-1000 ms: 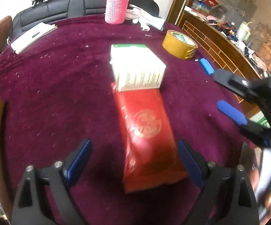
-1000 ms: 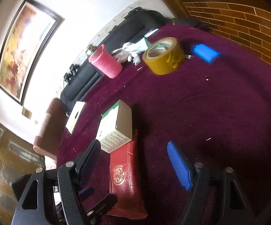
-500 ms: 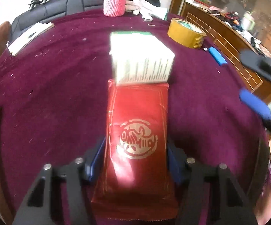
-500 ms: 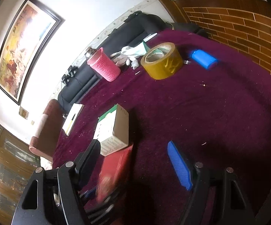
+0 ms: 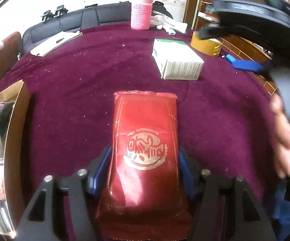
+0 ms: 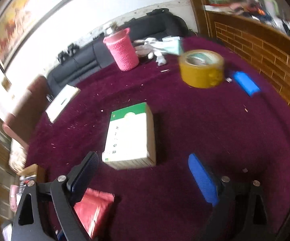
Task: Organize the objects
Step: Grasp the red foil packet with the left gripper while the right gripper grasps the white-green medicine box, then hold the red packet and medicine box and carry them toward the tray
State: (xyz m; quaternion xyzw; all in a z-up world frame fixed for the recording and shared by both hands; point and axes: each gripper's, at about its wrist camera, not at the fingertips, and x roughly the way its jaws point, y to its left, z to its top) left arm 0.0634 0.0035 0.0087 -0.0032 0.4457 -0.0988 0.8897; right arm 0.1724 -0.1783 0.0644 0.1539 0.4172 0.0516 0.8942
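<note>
My left gripper is shut on a red foil packet with a gold emblem, held above the maroon tablecloth. The packet's corner also shows at the lower left of the right wrist view. A white and green box lies on the cloth beyond it, just ahead of my right gripper, which is open with nothing between its fingers. That right gripper shows blurred at the right of the left wrist view, held by a hand.
A yellow tape roll, a blue lighter, a pink knitted bottle sleeve, white gloves and a notebook lie toward the back. A cardboard box with packets stands at the left edge. A brick-patterned counter is on the right.
My left gripper shut on the red packet and lifted it back, away from the white box. My right gripper swung toward the white box.
</note>
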